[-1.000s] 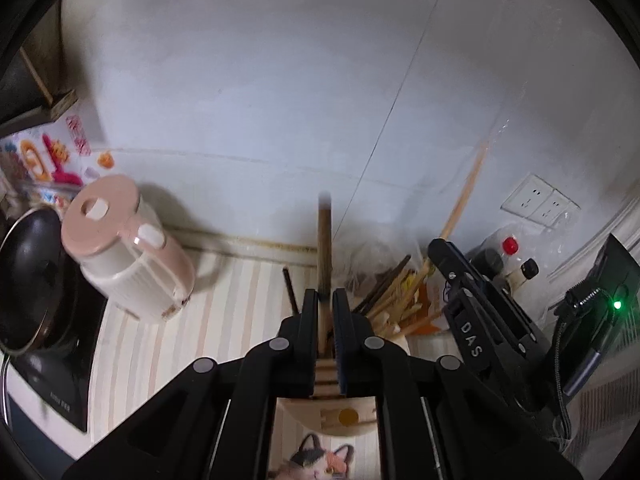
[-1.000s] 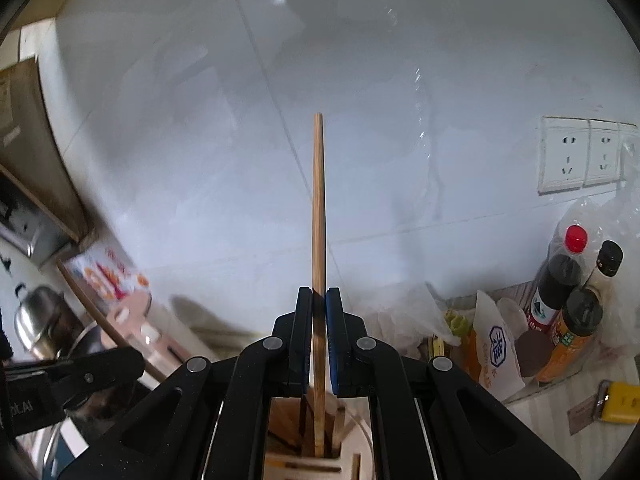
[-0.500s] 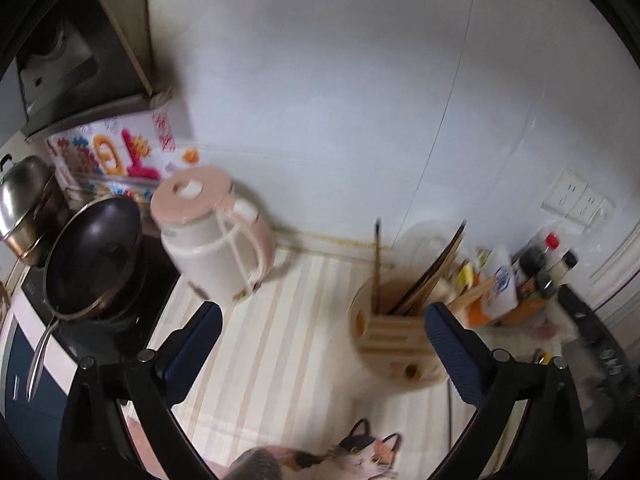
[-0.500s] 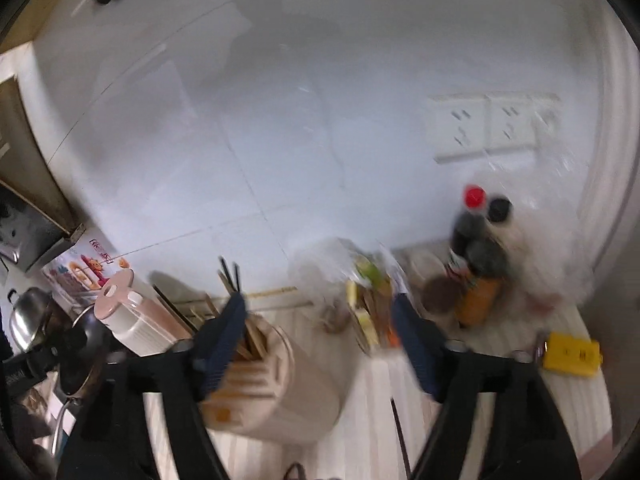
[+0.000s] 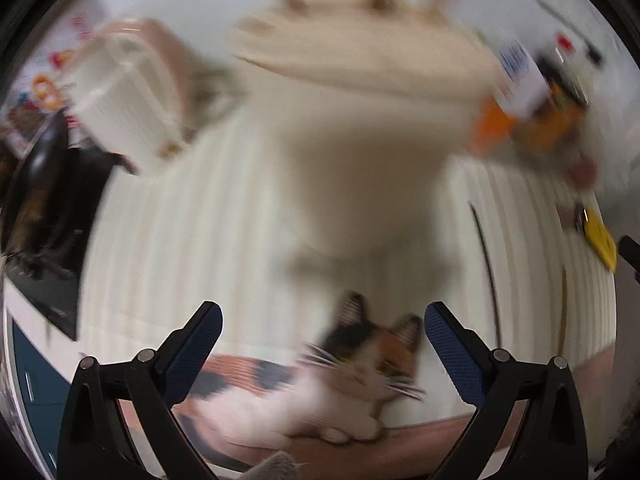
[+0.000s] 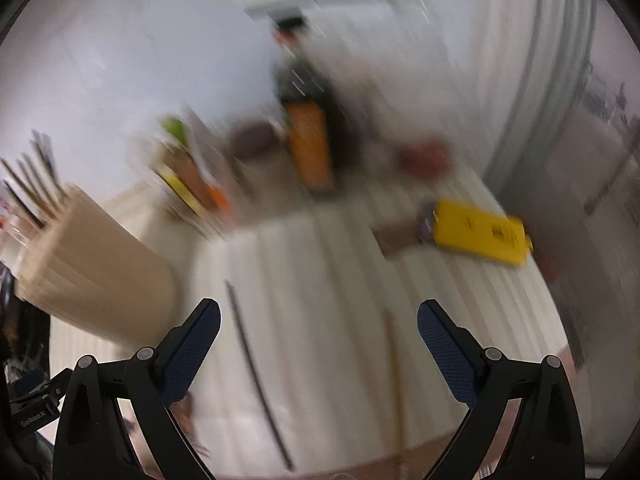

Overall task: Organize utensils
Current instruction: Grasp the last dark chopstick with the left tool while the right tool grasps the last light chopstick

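Left gripper [image 5: 322,332] was wide open, nothing between its pads, angled steeply down at the striped surface [image 5: 192,240]. Right gripper [image 6: 319,328] was also spread, jaws opening, nothing between them. Landmark: wooden utensil holder [image 6: 96,276]. Left view was blurred: holder [image 5: 360,120] just ahead of the gripper, sticks poking from its top. Cat [image 5: 360,364] lay below the holder, between the left pads. Pale kettle [image 5: 120,96] left of the holder, bottles [image 5: 532,112] right of it. Right view: chopsticks [image 6: 28,184] stood in the holder; one dark chopstick [image 6: 256,376] lay loose on the surface right of the holder, between the right pads. Yellow box [image 6: 480,232] sat well right of the holder
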